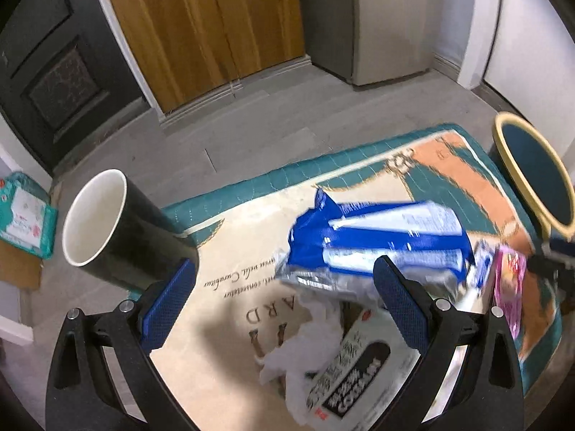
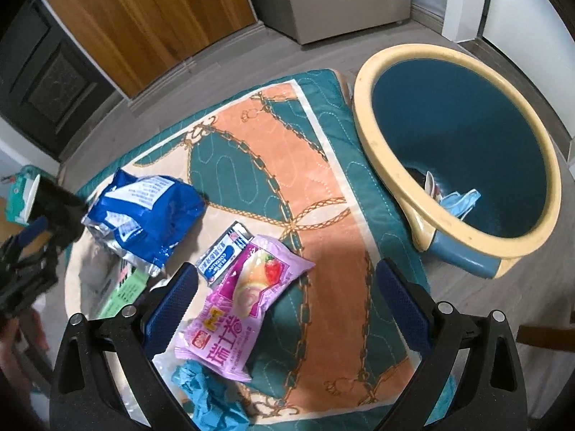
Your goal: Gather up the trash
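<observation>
Trash lies on a teal and orange mat [image 2: 287, 151]. A blue snack bag [image 1: 377, 244] [image 2: 151, 215] lies just beyond my open left gripper [image 1: 284, 264], with a white tissue [image 1: 309, 341] and a black-and-white packet [image 1: 355, 370] between its fingers. A black cup [image 1: 97, 222] with a white inside lies tilted against the outer side of the left finger; whether they touch is unclear. My open right gripper [image 2: 285, 269] hovers over a pink wrapper [image 2: 244, 305], a small blue-white sachet [image 2: 222, 251] and a crumpled teal paper [image 2: 205, 395]. The blue bin [image 2: 363, 107] stands right of the mat.
The bin holds a light blue scrap [image 2: 463, 201]. A green-white packet [image 2: 118, 287] lies under the snack bag. Behind the mat are wooden doors [image 1: 201, 28], a dark door [image 1: 54, 72] and a grey cabinet [image 1: 359, 18]. A teal package [image 1: 25, 215] sits on the floor.
</observation>
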Tool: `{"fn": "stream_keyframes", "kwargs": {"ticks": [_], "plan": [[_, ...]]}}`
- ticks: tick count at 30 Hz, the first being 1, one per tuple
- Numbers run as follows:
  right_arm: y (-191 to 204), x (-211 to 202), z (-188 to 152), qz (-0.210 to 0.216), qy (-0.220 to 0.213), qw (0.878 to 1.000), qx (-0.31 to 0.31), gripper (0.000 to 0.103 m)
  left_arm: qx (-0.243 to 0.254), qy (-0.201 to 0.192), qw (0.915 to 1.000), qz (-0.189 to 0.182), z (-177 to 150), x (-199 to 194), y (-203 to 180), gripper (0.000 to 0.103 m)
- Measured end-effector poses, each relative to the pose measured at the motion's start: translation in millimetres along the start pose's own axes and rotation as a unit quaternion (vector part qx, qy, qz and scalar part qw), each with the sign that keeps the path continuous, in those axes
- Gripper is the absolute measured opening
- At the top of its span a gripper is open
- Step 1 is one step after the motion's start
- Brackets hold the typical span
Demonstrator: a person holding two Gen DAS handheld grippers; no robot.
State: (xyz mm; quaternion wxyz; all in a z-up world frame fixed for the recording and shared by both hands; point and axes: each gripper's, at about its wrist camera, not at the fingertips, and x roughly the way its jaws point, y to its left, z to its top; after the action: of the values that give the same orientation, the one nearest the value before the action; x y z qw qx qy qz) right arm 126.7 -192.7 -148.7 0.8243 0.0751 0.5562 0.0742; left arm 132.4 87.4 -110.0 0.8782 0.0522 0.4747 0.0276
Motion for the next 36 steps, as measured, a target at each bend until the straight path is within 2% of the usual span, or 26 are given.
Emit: {"fn": "stream_keyframes", "kwargs": {"ticks": [5,7,9,13,16,19,21,22,24,26,29,32,36], "plan": [[-1,7,-2,0.003,0.012,1.0,-0.013,0.098,-0.012,0.005,0.9997,-0.02,7,17,9,0.096],[-1,8,-2,0.005,0.015,1.0,-0.02,0.097,-0.011,0.016,0.9995,-0.023,6,26,12,0.092],[0,11,-3,0.009,0.019,1.0,-0.023,0.096,-0.011,0.028,0.9991,-0.029,5,35,13,0.083],[3,16,-3,0.018,0.029,0.999,-0.027,0.094,-0.014,0.038,0.9982,-0.043,4,43,16,0.072],[6,21,-4,0.024,0.039,0.999,-0.03,0.091,-0.015,0.049,0.9969,-0.059,3,46,15,0.057],[8,25,-4,0.029,0.047,0.998,-0.033,0.078,-0.013,0.053,0.9955,-0.077,2,46,12,0.038],[9,27,-4,0.032,0.051,0.998,-0.034,0.06,-0.006,0.056,0.9947,-0.085,2,46,8,0.022],[9,26,-4,0.035,0.051,0.997,-0.035,0.055,-0.003,0.056,0.9946,-0.087,1,46,7,0.017],[11,25,-4,0.037,0.051,0.997,-0.04,0.029,0.0,0.054,0.9946,-0.088,2,43,6,0.011],[15,21,-3,0.033,0.039,0.997,-0.054,0.016,0.0,0.052,0.9947,-0.089,3,41,7,0.01],[19,11,1,0.035,0.017,0.997,-0.068,0.008,0.009,0.051,0.9951,-0.085,4,38,5,0.009],[20,1,6,0.043,0.002,0.997,-0.069,0.008,0.025,0.042,0.9958,-0.077,7,29,0,0.007],[22,-17,16,0.053,-0.027,0.996,-0.069,0.007,0.042,0.012,0.9971,-0.063,16,4,-9,0.001]]}}
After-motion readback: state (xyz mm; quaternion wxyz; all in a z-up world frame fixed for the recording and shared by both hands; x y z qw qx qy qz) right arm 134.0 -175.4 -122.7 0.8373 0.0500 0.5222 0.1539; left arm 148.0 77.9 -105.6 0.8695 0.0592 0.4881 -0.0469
